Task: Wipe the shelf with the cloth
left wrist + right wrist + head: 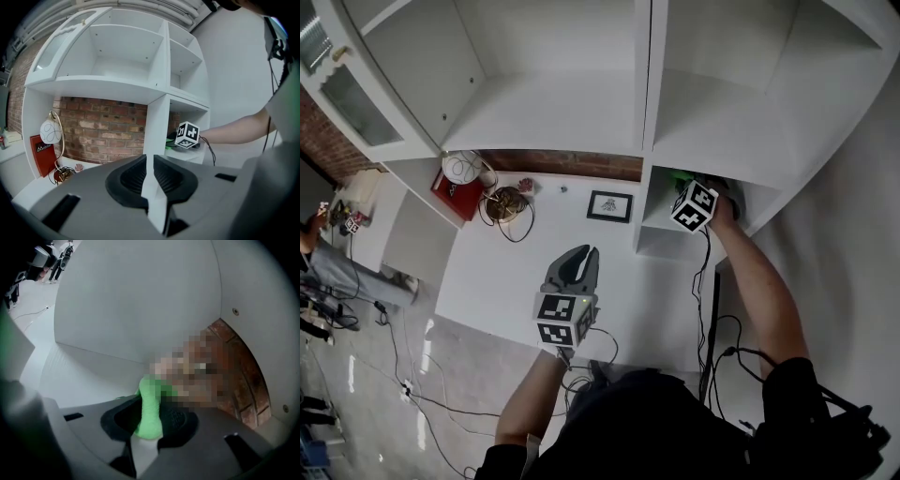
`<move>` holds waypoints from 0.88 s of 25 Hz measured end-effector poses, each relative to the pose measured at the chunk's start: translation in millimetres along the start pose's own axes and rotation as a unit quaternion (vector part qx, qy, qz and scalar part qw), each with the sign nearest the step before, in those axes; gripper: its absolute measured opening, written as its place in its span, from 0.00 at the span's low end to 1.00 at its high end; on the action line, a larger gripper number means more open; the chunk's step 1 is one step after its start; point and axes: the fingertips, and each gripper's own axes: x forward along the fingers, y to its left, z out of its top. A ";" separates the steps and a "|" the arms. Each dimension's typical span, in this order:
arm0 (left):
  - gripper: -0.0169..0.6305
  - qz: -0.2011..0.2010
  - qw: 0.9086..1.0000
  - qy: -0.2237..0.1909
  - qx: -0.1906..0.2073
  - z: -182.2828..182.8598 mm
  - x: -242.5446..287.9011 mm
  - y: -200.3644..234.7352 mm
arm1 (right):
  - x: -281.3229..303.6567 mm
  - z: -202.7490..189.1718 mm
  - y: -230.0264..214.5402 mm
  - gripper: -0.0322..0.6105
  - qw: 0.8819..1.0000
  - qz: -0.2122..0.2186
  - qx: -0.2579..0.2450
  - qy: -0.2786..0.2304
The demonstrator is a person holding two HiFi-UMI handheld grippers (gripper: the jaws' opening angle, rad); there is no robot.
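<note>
Nearest: left hand-held gripper (581, 259), idle above the white counter (502, 281), jaws pressed close together on nothing, with only a thin slit between them. Farther: right hand-held gripper (150, 420), set inside the low right-hand compartment of the shelf (79, 376), jaws pinching a fold of the green cloth (150, 411). The cloth's free end points toward the brick back, and its contact with the board cannot be told. Step judged: wiping of this compartment is in hand; the next move calls for pressing the cloth flat to the board and drawing it across, grip unchanged.
</note>
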 end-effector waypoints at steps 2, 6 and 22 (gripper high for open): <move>0.10 0.000 1.000 0.002 0.000 -1.9 -1.9 0.2 | -0.4 0.1 2.3 0.19 1.000 0.004 -0.007 0.003; 0.10 -0.005 1.000 0.001 0.002 -2.2 -2.3 -3.5 | -2.2 1.7 9.8 0.19 1.000 0.028 -0.002 0.001; 0.10 -0.081 0.997 0.000 0.018 4.0 20.1 -50.9 | -68.0 -8.6 61.3 0.19 0.996 0.081 -0.041 0.002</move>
